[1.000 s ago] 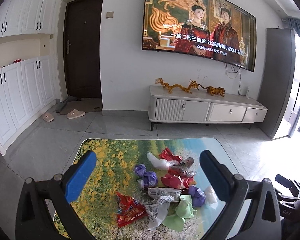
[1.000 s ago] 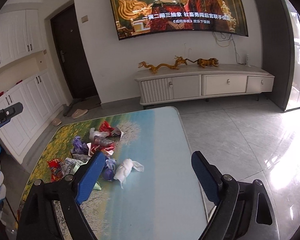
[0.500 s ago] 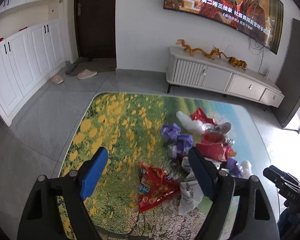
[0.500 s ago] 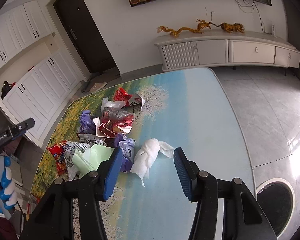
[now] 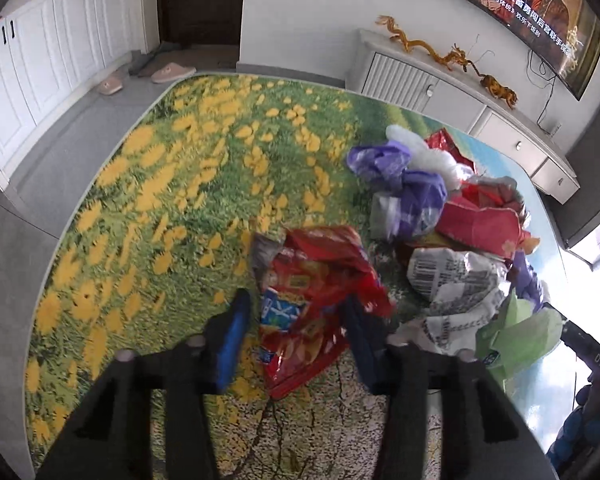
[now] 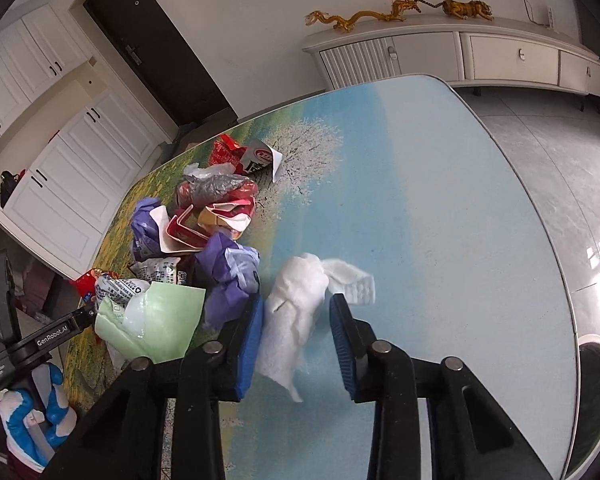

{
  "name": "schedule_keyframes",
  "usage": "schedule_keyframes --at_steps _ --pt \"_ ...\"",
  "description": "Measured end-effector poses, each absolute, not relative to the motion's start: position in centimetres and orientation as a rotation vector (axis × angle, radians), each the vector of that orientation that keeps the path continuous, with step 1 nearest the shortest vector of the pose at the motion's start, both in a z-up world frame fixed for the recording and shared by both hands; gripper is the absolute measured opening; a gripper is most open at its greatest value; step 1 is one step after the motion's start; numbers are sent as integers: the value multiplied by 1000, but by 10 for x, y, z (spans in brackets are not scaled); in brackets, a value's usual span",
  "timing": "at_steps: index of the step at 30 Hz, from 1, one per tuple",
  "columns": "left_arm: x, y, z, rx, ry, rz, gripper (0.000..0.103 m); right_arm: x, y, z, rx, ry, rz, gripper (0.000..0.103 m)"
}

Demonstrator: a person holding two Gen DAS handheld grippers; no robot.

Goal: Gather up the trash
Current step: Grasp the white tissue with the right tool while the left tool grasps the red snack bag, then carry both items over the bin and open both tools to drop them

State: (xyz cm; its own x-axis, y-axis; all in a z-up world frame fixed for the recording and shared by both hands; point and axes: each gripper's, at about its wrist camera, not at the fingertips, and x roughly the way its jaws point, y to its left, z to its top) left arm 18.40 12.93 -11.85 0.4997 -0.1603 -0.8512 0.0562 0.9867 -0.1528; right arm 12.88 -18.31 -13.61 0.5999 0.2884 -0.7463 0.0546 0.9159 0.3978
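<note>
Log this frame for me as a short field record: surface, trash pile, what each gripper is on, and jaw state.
surface: table with a printed landscape cover
trash pile: crumpled wrappers, purple bags, green paper, heaped on the table
left gripper: jaws closing around red snack wrapper, which lies between them; firm contact not clear
right gripper: jaws closing on white tissue; left pad touches it, right pad still apart
lifted yet: no, both items rest on the table
</note>
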Motion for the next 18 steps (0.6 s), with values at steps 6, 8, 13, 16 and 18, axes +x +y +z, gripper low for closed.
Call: schedule_keyframes --at_steps 6,8,13,16,18 --pt "177 132 -104 -124 981 -146 12 111 -187 -125 418 883 163 13" --pt "173 130 -95 -117 955 -146 10 100 -187 -114 409 853 169 13" --pt "151 121 -59 -90 866 -174 8 67 -199 -87 421 771 159 13" --pt "133 104 -34 -80 814 -234 8 39 -219 -72 435 721 124 13" --pt "121 85 -20 -60 787 -291 8 20 -237 -65 456 691 86 13"
